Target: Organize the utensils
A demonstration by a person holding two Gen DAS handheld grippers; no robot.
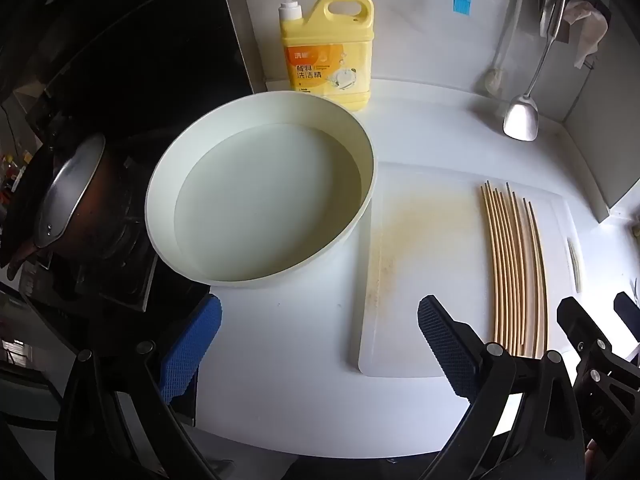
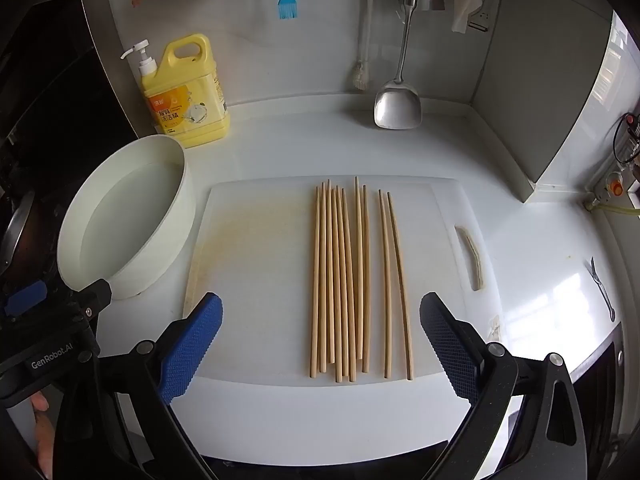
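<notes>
Several wooden chopsticks (image 2: pixel 348 280) lie side by side, lengthwise, on a white cutting board (image 2: pixel 256 264). My right gripper (image 2: pixel 320 348) hovers open over the board's near edge, its blue pads either side of the chopsticks' near ends and touching nothing. My left gripper (image 1: pixel 316 348) is open too, above the counter between the round white basin (image 1: pixel 260 188) and the chopsticks (image 1: pixel 516 276); nothing lies between its fingers. The basin (image 2: pixel 124 216) holds clear water. In the right wrist view the left gripper's body shows at the lower left; in the left wrist view the right gripper shows at the lower right.
A yellow dish-soap bottle (image 2: pixel 188 96) stands behind the basin. A steel spatula (image 2: pixel 396 108), a blue brush (image 2: pixel 287 7) and cloths hang on the back wall. A pan (image 1: pixel 68 200) sits on the dark stove at left. A small fork (image 2: pixel 602 288) lies on the counter right of the board.
</notes>
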